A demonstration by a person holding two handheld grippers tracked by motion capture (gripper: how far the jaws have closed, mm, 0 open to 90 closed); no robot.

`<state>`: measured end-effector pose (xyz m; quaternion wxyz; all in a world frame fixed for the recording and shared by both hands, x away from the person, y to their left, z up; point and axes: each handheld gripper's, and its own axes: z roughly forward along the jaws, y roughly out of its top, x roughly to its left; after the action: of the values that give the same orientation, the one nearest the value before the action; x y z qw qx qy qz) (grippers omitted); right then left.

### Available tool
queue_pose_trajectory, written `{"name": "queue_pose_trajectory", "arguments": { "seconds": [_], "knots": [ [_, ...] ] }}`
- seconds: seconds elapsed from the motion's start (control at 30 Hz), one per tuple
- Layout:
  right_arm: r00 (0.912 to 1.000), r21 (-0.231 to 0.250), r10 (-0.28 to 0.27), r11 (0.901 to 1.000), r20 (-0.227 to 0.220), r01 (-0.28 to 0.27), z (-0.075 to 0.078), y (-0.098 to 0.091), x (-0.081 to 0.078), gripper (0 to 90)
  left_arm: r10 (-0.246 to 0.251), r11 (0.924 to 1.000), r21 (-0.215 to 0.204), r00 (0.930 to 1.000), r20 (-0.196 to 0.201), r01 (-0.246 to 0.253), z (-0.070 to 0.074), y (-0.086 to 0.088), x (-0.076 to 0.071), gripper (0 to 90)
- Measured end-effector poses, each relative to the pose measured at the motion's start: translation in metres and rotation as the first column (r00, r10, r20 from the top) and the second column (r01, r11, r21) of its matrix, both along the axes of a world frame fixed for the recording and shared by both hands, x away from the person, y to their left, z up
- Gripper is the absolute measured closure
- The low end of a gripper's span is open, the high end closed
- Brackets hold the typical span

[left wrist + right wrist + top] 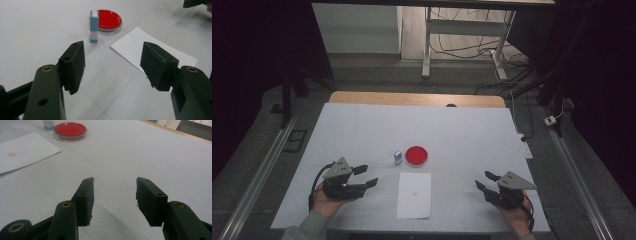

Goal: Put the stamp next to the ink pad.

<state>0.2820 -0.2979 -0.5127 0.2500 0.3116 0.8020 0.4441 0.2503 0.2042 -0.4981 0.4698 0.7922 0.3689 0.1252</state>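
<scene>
High view: white table [362, 130] w/ a sheet of paper [414, 195] near the front edge, a red dish [416, 156] just behind it and a small blue stamp [398, 158] upright just left of the dish. Left gripper [368, 176] sits left of the paper, jaws apart, nothing between them, pointing toward the paper. Right gripper [484, 181] lies well right of the paper, jaws also apart and empty.

Left gripper view: both black jaws stand wide, bare table between. Stamp [94, 26] stands upright beyond the left jaw, touching or just beside the dish [108, 20]; can't tell which. Paper [140, 47] corner lies ahead, partly behind the right jaw. Tip of the other gripper at top right.

Right gripper view: jaws parted, holding nothing, over bare table. Paper [22, 151] at far left w/ a small red mark [11, 154]; dish [70, 130] beyond it; stamp [48, 125] at top edge, cut off.
</scene>
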Motion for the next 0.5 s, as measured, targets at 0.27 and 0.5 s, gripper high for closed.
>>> {"name": "queue_pose_trajectory", "arguments": {
  "seconds": [0.27, 0.5],
  "knots": [
    [0.9998, -0.009, 0.018, 0.9998, 0.007, -0.018, 0.0001, 0.0012, -0.0004, 48.2, 0.003, 1.0000, -0.008, 0.9997, -0.023, -0.004, -0.0043, 0.0026, 0.0008, 36.8],
    [0.9998, -0.008, 0.017, 0.9998, 0.012, -0.017, 0.0006, 0.0013, -0.0011, 48.0, 0.007, 1.0000, -0.003, 0.9996, -0.026, -0.007, -0.0050, 0.0028, 0.0013, 36.7]
  ]
}}
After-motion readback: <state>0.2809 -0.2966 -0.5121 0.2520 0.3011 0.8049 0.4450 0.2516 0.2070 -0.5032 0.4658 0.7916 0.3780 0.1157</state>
